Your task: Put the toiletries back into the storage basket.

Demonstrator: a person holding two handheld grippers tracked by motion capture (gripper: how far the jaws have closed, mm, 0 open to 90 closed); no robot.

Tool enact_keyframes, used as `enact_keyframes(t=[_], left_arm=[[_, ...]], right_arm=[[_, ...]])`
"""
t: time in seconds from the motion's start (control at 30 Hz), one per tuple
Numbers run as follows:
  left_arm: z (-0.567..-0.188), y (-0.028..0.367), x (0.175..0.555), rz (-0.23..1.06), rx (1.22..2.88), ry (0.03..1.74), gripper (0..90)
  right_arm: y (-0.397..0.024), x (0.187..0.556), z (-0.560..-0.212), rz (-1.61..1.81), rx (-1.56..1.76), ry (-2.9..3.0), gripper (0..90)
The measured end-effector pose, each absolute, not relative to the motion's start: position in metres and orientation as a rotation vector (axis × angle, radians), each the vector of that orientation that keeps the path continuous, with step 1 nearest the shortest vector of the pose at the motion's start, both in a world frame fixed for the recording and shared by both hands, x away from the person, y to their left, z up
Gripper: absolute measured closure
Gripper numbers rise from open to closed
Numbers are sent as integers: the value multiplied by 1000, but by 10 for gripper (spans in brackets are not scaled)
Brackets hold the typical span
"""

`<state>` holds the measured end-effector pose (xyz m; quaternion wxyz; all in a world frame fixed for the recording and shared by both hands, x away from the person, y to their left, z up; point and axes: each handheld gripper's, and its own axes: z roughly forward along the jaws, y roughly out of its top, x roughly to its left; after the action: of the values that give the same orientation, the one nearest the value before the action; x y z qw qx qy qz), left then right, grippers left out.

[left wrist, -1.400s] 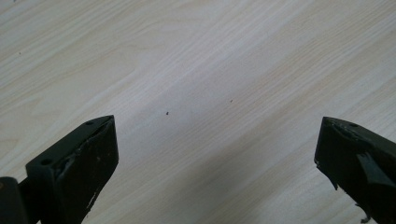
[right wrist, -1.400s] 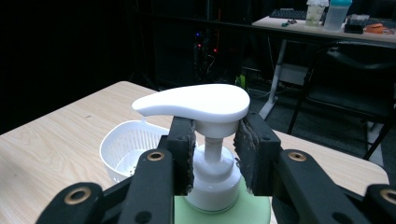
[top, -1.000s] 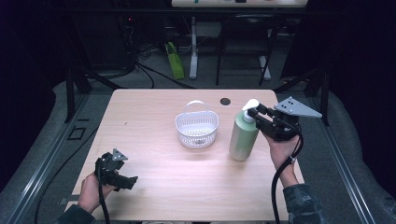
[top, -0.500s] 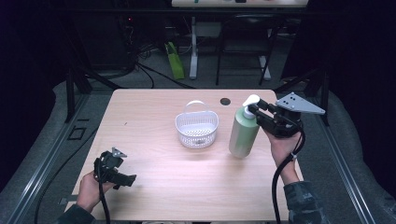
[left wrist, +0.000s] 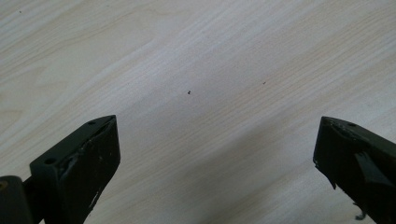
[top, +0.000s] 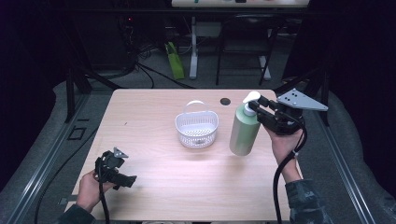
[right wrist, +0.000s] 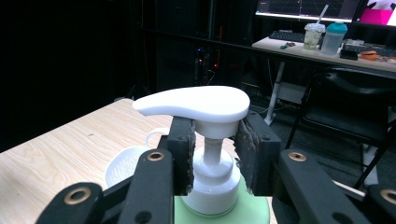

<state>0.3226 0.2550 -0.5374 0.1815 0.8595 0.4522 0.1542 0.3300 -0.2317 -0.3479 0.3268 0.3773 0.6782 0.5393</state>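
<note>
Wide pale wooden desk, lit against a dark room, with cables, a chair and a second surface behind.

On the desk's right half, a green bottle, tilted with its top leaning right, base near the right edge, just right of the basket and apart from it. In the right gripper view, seen from close behind, with its white collar and pump rising between the black pads.

Near the middle of the desk, a white perforated basket with its handle raised. Also glimpsed low and left behind the bottle in the right gripper view.

At the right edge, held in a hand coming up from the bottom, the right claw, clamped on the bottle's neck just under the pump, one pad on each side of the collar. Grey plate on top, cable trailing down past the forearm.

At the front left corner, the left claw, held low over bare wood, well apart from basket and bottle. Spread wide in the left gripper view, nothing but wood grain between.

Atop the bottle, the white pump, its flat spout pointing left in the right gripper view.

Small dark hole in the desk behind the bottle.
</note>
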Motion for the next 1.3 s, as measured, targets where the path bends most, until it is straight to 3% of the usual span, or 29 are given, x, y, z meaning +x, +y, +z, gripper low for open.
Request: enact_keyframes(t=[1.3], left_arm=[[-535, 261, 327, 358, 2371, 1273, 0]], right_arm=[[-210, 332, -298, 1452, 860, 1755, 678]])
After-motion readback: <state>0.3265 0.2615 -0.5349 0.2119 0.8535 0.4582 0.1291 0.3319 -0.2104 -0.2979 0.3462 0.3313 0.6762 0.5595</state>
